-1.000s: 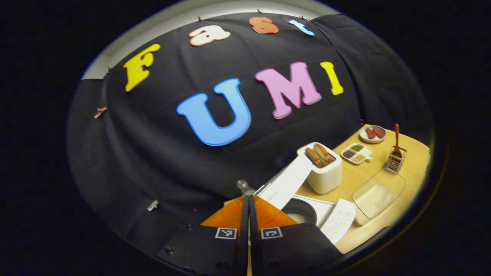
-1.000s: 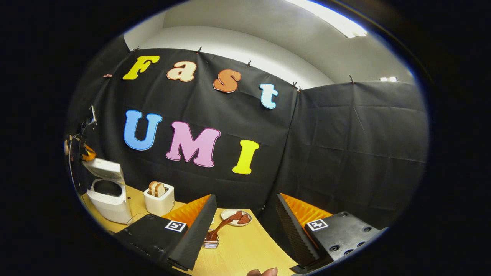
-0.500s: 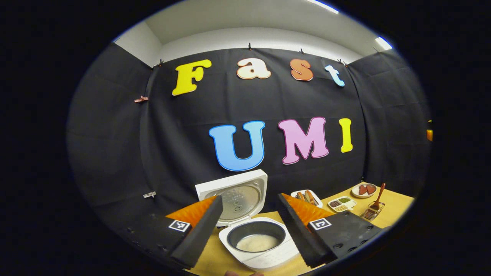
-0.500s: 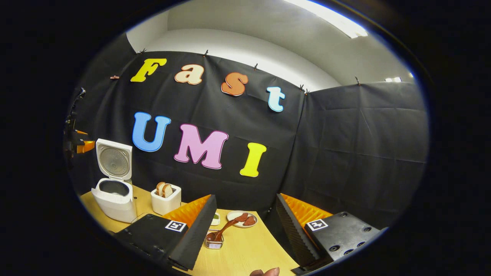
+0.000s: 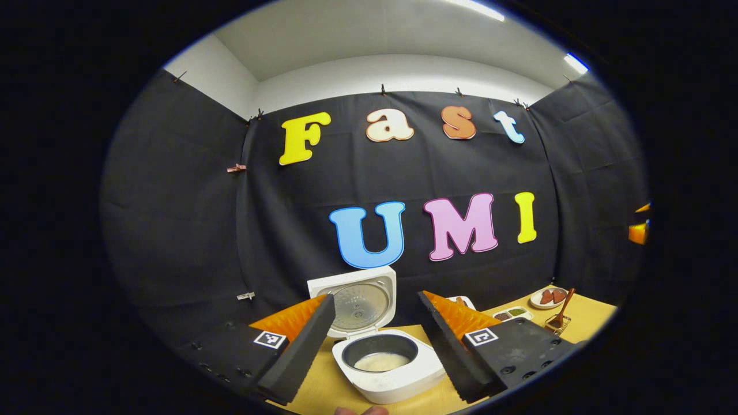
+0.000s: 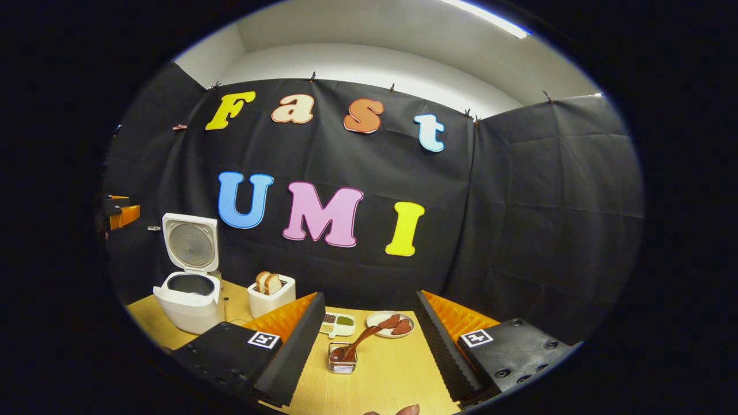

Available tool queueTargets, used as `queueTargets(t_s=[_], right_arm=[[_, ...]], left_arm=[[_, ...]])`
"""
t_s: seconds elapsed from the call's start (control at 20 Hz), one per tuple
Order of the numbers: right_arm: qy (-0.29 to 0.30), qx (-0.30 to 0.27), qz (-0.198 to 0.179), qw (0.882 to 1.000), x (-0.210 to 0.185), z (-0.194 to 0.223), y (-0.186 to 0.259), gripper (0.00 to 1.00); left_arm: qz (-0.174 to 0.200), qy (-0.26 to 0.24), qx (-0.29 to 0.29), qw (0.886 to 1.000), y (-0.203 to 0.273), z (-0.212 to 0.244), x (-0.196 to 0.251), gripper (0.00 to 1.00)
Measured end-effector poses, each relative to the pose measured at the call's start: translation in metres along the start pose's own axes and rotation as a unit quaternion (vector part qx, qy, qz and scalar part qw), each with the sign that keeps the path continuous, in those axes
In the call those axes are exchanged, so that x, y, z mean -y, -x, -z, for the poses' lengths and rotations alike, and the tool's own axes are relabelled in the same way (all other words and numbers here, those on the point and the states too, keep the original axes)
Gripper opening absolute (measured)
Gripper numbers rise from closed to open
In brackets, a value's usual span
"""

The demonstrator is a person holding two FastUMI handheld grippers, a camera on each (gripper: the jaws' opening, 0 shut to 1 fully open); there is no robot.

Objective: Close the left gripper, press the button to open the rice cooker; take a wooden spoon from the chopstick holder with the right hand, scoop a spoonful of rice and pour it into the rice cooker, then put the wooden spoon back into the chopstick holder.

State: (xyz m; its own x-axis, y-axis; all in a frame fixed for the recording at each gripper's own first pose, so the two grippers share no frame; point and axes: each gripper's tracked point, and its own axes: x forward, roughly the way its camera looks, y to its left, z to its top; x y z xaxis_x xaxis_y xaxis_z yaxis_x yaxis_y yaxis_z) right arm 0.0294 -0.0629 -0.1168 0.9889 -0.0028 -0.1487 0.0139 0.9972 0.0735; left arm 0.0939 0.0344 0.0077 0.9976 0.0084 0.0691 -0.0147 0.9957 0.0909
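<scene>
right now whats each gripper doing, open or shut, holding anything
left gripper: open, holding nothing, facing the open rice cooker.
right gripper: open, holding nothing, spoon ahead in its holder.

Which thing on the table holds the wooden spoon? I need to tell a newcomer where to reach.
Start at the white rice cooker with its lid up, at the table's left end, and go right past the toaster to the table's middle. The holder stands nearest the front, before the plate. It alone is a small see-through basket, with the spoon leaning out of it.
</scene>
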Motion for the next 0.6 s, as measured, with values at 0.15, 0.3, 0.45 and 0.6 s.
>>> queueTargets(t_s=[0.15, 0.3, 0.45, 0.6], right_arm=[[-0.027, -0.02, -0.024, 0.999, 0.002, 0.026, -0.023, 0.98], [-0.041, -0.033, -0.036, 0.998, 0.006, 0.053, -0.047, 0.98], [-0.049, -0.058, -0.045, 0.996, 0.01, 0.084, -0.076, 0.98], [-0.07, -0.084, -0.052, 0.993, 0.013, 0.117, -0.111, 0.98]], left_arm=[[-0.004, 0.016, -0.003, 1.0, 0.018, 0.004, 0.014, 0.96], [-0.005, 0.032, -0.012, 0.999, 0.034, 0.007, 0.029, 0.96], [-0.016, 0.029, -0.025, 0.999, 0.044, 0.012, 0.036, 0.97], [-0.02, 0.025, -0.031, 0.999, 0.049, 0.008, 0.048, 0.97]])
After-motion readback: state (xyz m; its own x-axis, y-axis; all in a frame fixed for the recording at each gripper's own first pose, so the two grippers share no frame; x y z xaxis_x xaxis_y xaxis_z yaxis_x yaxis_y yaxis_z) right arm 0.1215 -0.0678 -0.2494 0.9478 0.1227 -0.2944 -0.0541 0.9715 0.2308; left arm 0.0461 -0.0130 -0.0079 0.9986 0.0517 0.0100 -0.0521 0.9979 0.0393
